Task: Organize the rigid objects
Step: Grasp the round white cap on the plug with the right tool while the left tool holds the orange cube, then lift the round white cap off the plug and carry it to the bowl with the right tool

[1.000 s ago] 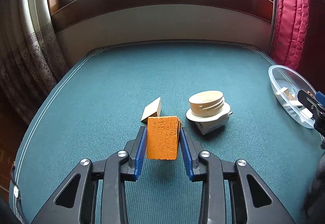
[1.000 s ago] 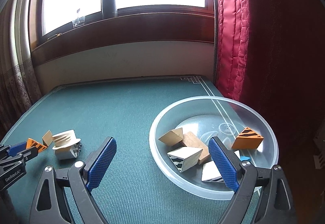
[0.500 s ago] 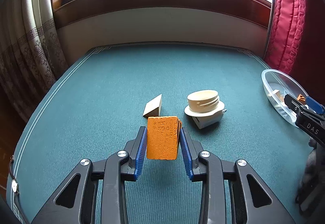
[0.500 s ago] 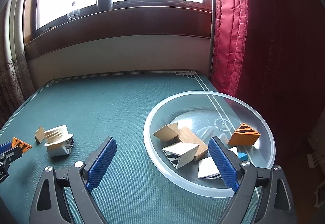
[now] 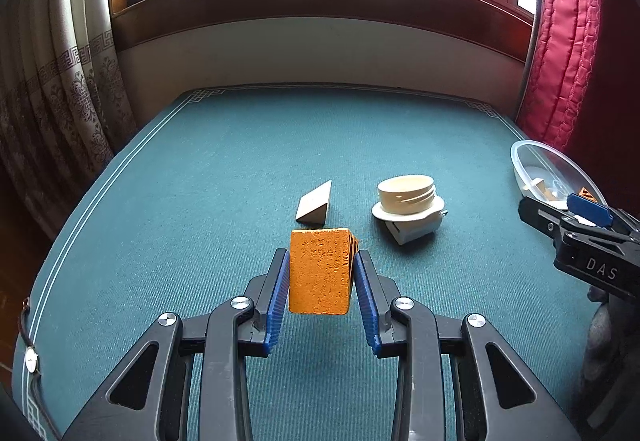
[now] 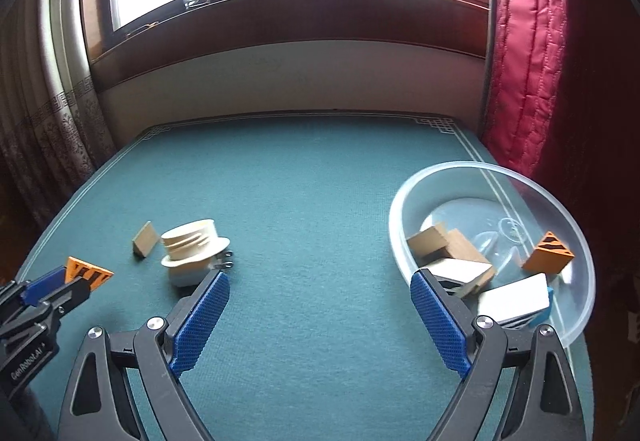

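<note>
My left gripper (image 5: 321, 261) is shut on an orange wooden block (image 5: 319, 275) and holds it above the green table. Beyond it lie a plain wooden wedge (image 5: 315, 207) and a cream threaded fitting (image 5: 407, 201) on a white base. From the right wrist view the orange block (image 6: 88, 272) shows black stripes in the left gripper (image 6: 82, 281) at far left. My right gripper (image 6: 320, 287) stands open over bare cloth, with nothing between its fingers. A clear plastic bowl (image 6: 576, 241) at the right holds several wooden blocks.
The green cloth table (image 6: 312, 181) ends at a wall below a window sill. A red curtain (image 6: 528, 53) hangs at the right, patterned curtains (image 5: 60, 101) at the left. The bowl (image 5: 520, 157) sits near the table's right edge.
The right gripper has swung left, so the bowl now sits at its right and the fitting nearer its left finger. The left gripper drifted slightly, still gripping the orange block.
</note>
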Demonstrator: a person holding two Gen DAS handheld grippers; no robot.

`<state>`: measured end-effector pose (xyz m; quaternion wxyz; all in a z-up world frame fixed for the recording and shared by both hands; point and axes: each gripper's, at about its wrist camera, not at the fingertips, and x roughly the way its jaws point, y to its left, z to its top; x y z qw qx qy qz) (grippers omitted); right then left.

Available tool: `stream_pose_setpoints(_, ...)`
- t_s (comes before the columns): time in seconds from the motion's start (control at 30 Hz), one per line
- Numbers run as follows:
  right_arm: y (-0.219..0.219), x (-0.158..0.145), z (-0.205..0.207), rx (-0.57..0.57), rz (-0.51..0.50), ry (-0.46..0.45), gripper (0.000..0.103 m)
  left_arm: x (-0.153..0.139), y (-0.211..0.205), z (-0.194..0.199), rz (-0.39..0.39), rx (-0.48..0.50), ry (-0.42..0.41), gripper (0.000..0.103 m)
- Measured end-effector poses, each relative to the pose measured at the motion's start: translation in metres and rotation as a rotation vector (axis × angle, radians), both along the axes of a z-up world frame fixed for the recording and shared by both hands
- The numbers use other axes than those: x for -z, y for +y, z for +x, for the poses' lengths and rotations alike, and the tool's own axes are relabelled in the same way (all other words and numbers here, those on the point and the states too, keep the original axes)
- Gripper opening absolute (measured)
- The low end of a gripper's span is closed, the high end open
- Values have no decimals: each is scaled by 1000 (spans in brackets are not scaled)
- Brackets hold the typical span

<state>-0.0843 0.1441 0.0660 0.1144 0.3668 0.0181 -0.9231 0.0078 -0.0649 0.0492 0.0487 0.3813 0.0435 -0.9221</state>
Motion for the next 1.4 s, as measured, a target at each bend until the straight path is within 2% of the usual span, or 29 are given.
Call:
stream_pose_setpoints(0.37,-73,5,-22,-138,-17,-74,94,8,-18,5,-12,-52,-25,34)
stream_pose_setpoints(0.67,-109,22,-46,-172,-3,-141,73,11,-24,6,8,-44,-36,34)
stream_pose_setpoints(0.97,-113,33,-54,-147,7,-150,52,14,-23,3,15,-41,-54,34)
stream_pose_setpoints(1.4,-98,32,-51,-121,-40,-138,52,21,-23,-2,4,-41,-70,34)
